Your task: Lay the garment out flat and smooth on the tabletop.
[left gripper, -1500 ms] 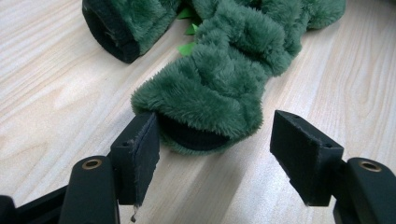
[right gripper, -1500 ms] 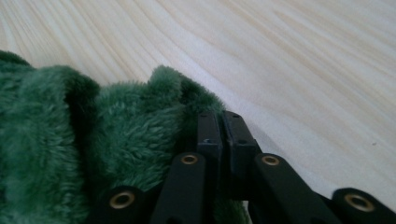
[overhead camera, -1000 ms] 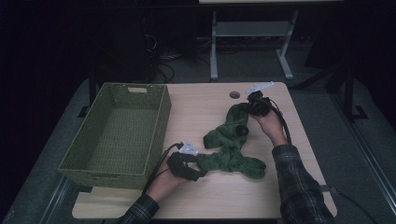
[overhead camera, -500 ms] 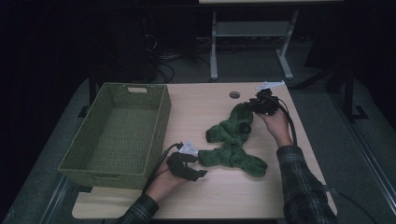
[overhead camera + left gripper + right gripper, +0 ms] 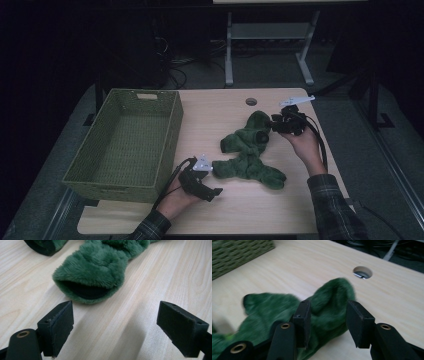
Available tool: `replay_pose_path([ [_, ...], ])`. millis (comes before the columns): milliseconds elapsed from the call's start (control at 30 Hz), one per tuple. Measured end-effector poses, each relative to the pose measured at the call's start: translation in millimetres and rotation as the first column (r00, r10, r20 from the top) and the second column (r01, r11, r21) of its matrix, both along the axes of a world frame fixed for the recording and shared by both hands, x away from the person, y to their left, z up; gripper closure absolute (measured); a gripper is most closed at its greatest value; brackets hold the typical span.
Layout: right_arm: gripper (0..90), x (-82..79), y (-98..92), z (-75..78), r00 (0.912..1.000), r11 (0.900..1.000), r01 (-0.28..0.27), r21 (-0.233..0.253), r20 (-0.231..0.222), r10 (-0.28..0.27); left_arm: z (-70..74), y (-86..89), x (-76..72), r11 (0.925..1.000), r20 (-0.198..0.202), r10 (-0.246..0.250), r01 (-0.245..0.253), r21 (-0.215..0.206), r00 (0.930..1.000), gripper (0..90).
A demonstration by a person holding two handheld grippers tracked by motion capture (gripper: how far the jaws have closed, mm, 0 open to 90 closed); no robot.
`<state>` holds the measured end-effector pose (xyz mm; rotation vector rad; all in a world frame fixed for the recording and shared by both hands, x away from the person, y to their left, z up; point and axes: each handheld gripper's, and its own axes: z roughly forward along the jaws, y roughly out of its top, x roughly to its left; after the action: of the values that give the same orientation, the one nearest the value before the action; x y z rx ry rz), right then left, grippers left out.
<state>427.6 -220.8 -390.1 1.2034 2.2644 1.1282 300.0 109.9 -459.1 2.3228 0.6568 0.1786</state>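
Two green fuzzy socks lie on the wooden table. The upper sock [image 5: 247, 136] runs toward my right gripper [image 5: 276, 124], whose jaws stand partly apart around its rounded end [image 5: 329, 297]; the gripper [image 5: 328, 315] is open. The lower sock [image 5: 250, 171] lies nearer the person. Its dark mouth [image 5: 87, 290] faces my left gripper [image 5: 122, 322], which is wide open and holds nothing. In the high view the left gripper [image 5: 212, 184] rests low on the table, just left of that sock.
A green woven basket [image 5: 165, 145] stands empty on the table's left half, and its wall [image 5: 237, 252] shows in the right gripper view. A round cable hole [image 5: 251, 101] sits near the far edge. A metal stand rises on the floor beyond the table.
My right gripper drew the upper sock toward the far right, then came back down and its jaws parted. The sock has settled on the table. My left gripper shifted slightly right.
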Motion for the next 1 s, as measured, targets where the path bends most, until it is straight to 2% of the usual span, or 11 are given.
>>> replay_pose_path([
  [267, 54.3, -28.6, 3.6, 2.5, 0.9995, 0.999, -0.029, 0.021, 0.010, 0.028, -10.9, 3.3, -12.8, 0.9997, 0.023, -0.005, 0.004, 0.026, 0.9997, 12.7],
  [333, 53.7, -38.0, 8.2, 4.2, 0.9987, 0.998, -0.050, 0.028, -0.002, 0.050, -12.8, 4.7, -15.6, 0.9997, 0.050, -0.011, 0.009, 0.023, 0.9987, 12.6],
  [367, 53.7, -39.9, 9.4, 4.4, 0.9984, 0.998, -0.056, 0.026, 0.009, 0.056, -12.8, 4.7, -15.6, 0.9997, 0.050, -0.011, 0.009, 0.023, 0.9987, 12.6],
  [433, 53.8, -46.2, 13.2, 5.2, 0.9974, 0.997, -0.069, 0.032, 0.020, 0.069, -15.6, 7.6, -17.4, 0.9999, 0.069, -0.010, 0.010, -0.004, 0.9976, 12.7],
  [500, 53.8, -52.3, 18.8, 4.7, 0.9961, 0.996, -0.085, 0.033, 0.025, 0.084, -16.6, 8.7, -17.9, 0.9999, 0.077, -0.011, 0.012, -0.011, 0.9970, 12.7],
  [567, 53.4, -58.0, 25.1, 3.6, 0.9941, 0.994, -0.105, 0.032, 0.032, 0.104, -18.9, 10.6, -20.0, 0.9993, 0.081, -0.003, 0.006, -0.038, 0.9967, 12.8],
  [633, 53.4, -61.1, 28.8, 3.1, 0.9932, 0.993, -0.112, 0.031, 0.035, 0.111, -18.7, 11.0, -20.2, 0.9994, 0.084, -0.003, 0.006, -0.035, 0.9965, 12.9],
  [833, 53.4, -78.5, 54.7, -3.9, 0.9836, 0.983, -0.179, 0.040, 0.031, 0.178, -18.5, 14.1, -20.4, 0.9994, 0.087, -0.009, 0.012, -0.033, 0.9962, 13.7],
  [867, 53.4, -83.3, 63.5, -8.5, 0.9801, 0.979, -0.198, 0.041, 0.022, 0.197, -18.4, 14.4, -20.4, 0.9994, 0.087, -0.011, 0.014, -0.031, 0.9961, 13.9],
  [967, 53.1, -87.4, 71.2, -13.0, 0.9767, 0.976, -0.215, 0.034, 0.012, 0.214, -18.4, 14.6, -20.4, 0.9994, 0.088, -0.010, 0.013, -0.031, 0.9961, 13.9],
  [1000, 53.2, -92.0, 78.5, -17.2, 0.9724, 0.972, -0.233, 0.038, 0.003, 0.233, -18.6, 14.6, -20.1, 0.9993, 0.083, -0.012, 0.015, -0.035, 0.9965, 13.9],
])
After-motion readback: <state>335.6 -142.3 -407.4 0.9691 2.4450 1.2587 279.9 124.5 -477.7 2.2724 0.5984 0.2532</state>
